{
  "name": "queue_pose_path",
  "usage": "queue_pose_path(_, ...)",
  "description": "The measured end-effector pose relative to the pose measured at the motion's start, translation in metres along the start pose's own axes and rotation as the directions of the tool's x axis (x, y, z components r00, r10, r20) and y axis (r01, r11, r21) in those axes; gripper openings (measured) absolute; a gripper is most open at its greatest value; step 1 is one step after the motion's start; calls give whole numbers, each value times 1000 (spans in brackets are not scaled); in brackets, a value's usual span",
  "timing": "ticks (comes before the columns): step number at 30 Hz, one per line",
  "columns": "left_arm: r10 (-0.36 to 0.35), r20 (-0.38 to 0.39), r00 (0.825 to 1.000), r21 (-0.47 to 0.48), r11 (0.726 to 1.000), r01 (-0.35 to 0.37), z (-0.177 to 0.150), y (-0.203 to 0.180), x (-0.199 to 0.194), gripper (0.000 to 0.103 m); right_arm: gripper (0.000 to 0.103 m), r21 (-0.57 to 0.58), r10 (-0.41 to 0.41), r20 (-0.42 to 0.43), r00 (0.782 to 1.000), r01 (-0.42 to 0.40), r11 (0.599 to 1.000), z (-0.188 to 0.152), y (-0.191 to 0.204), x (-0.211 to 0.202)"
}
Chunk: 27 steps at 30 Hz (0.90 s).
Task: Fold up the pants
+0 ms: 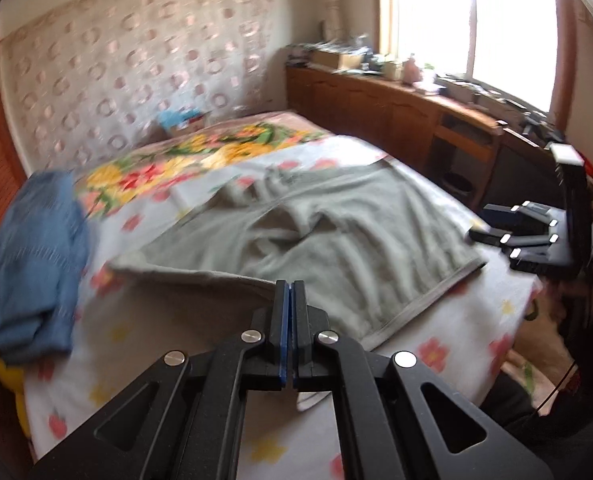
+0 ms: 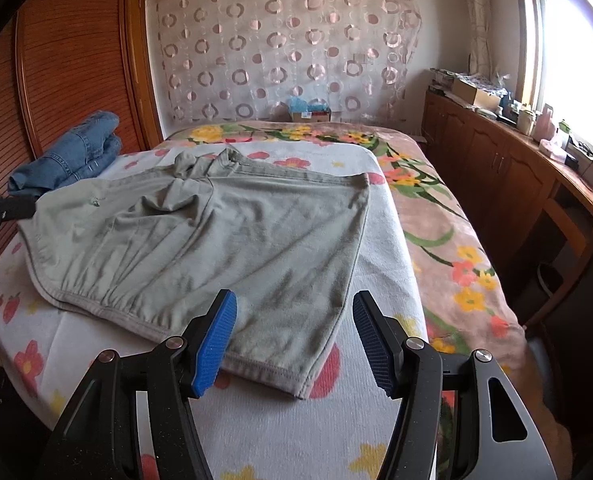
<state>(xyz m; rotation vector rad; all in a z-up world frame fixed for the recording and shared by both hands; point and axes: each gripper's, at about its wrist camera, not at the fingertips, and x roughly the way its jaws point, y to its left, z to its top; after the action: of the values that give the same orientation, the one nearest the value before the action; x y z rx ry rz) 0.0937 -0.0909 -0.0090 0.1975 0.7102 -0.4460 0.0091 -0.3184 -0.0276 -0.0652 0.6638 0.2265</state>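
Observation:
Grey-green pants lie spread flat across the white flowered sheet on the bed. My left gripper is shut on the pants' edge at their left corner, and the cloth there rises off the sheet. The right wrist view shows it at the far left, meeting that corner. My right gripper hovers open just above the near hem, its blue pads apart with nothing pinched. In the left wrist view it sits at the bed's right edge.
Folded blue jeans rest at the bed's left side by a wooden wardrobe. A pink floral blanket covers the far and right part. A cluttered wooden cabinet runs under the window. A small box sits by the curtain.

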Motion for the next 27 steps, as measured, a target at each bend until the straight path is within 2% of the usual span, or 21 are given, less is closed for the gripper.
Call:
queue_pose_path(5, -46, 30, 998, 75, 996, 44, 40, -37, 9, 2, 62, 15, 3, 18, 1000, -4, 1000, -5, -5, -7)
queue_pose_path(9, -77, 28, 997, 114, 991, 74, 60, -60, 18, 2, 62, 29, 9, 29, 1000, -9, 1000, -8, -11, -9)
queue_pose_path(22, -107, 4, 994, 83, 991, 107, 65, -72, 27, 3, 62, 59, 22, 30, 999, -24, 998, -14, -7, -4)
queue_pose_path(26, -60, 21, 998, 77, 995, 58, 61, -65, 24, 29, 62, 59, 46, 31, 998, -48, 997, -14, -4, -4)
queue_pose_path(27, -53, 22, 998, 72, 996, 52, 59, -61, 24, 44, 62, 54, 54, 30, 998, -56, 997, -14, -2, -3)
